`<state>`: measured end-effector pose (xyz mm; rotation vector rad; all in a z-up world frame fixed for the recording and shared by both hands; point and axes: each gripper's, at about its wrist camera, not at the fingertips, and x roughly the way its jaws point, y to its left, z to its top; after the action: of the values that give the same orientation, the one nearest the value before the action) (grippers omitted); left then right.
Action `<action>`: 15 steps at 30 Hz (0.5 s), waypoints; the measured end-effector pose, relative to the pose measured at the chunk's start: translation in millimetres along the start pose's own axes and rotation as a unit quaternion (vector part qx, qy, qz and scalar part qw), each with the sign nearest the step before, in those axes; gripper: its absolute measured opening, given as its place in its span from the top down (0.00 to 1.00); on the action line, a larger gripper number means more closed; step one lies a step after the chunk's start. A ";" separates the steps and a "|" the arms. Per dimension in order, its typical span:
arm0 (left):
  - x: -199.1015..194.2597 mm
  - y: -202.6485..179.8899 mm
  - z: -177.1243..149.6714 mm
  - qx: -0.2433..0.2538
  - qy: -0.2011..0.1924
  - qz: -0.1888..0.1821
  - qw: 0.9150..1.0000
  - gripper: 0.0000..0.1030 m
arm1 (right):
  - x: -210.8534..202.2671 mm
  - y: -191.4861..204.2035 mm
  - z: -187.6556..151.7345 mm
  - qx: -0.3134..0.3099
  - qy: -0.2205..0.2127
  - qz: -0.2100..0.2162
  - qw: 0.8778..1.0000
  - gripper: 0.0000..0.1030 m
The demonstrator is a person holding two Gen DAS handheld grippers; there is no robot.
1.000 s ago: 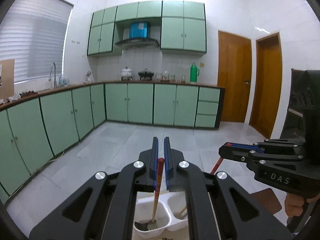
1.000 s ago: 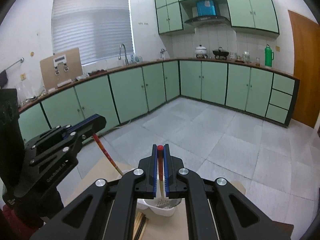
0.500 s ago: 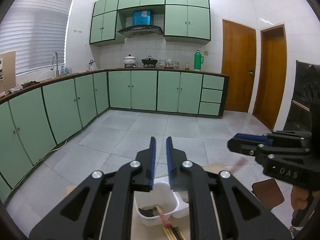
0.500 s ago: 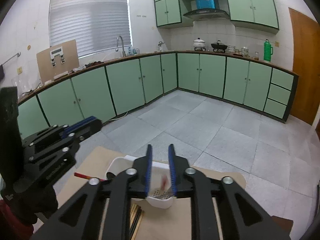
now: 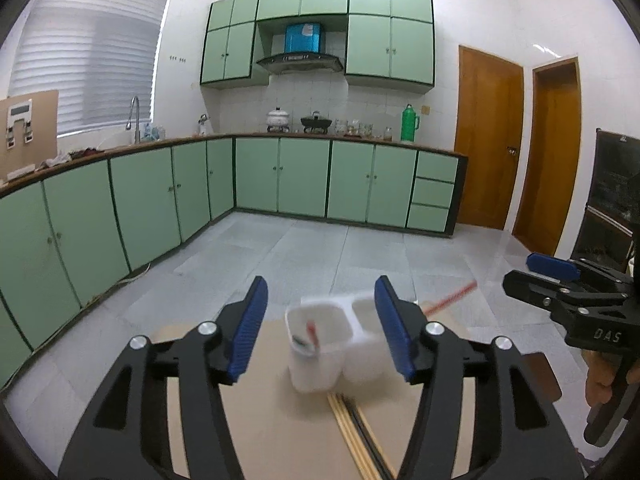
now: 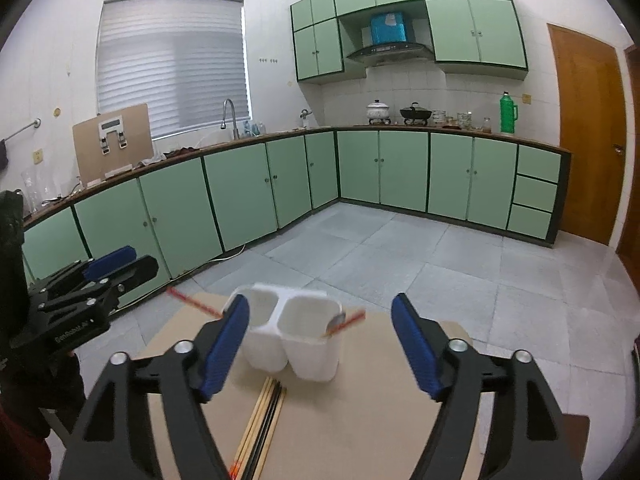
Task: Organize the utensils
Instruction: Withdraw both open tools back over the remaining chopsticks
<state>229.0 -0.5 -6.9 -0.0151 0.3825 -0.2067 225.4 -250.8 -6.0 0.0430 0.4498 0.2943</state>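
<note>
A white two-compartment utensil holder point(image 5: 328, 344) point(image 6: 292, 338) stands on a brown table point(image 5: 280, 432) point(image 6: 360, 412). Each compartment holds a red-handled utensil: one point(image 5: 310, 334) point(image 6: 196, 303) in the left compartment, one point(image 5: 450, 298) point(image 6: 344, 322) in the right, both leaning over the rim. A bundle of chopsticks point(image 5: 356, 436) point(image 6: 260, 424) lies on the table in front of the holder. My left gripper point(image 5: 322, 330) is open and empty just before the holder. My right gripper point(image 6: 322, 344) is open and empty, also just before it. Each gripper shows in the other's view point(image 5: 560, 280) point(image 6: 100, 276).
Green base cabinets point(image 5: 280, 176) run along the far and left walls, with a tiled floor point(image 6: 400, 252) between them and the table. Two wooden doors point(image 5: 520, 160) are at the right. A dark chair point(image 5: 612, 208) stands at the far right.
Both grippers were shut on red-handled utensils held upright over the holder. Both have opened and drawn back, and the utensils now rest in the compartments.
</note>
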 end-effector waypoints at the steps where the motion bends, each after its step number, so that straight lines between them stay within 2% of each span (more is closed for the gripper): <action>1: -4.4 0.1 -8.2 -0.002 0.007 0.001 1.000 0.45 | -3.7 1.4 -8.6 0.002 0.002 0.000 1.000 0.25; 7: -17.6 -0.1 -60.2 -0.009 0.052 0.011 0.999 0.43 | -14.1 7.8 -59.0 0.013 0.025 -0.011 1.000 0.23; 15: -12.6 4.5 -114.6 -0.019 0.113 0.020 0.993 0.43 | -12.0 20.7 -115.5 0.021 0.068 -0.021 0.997 0.23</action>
<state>175.8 9.2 -108.8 -0.0211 0.6116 -0.1626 159.3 -237.2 -102.7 0.0553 0.5907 0.2466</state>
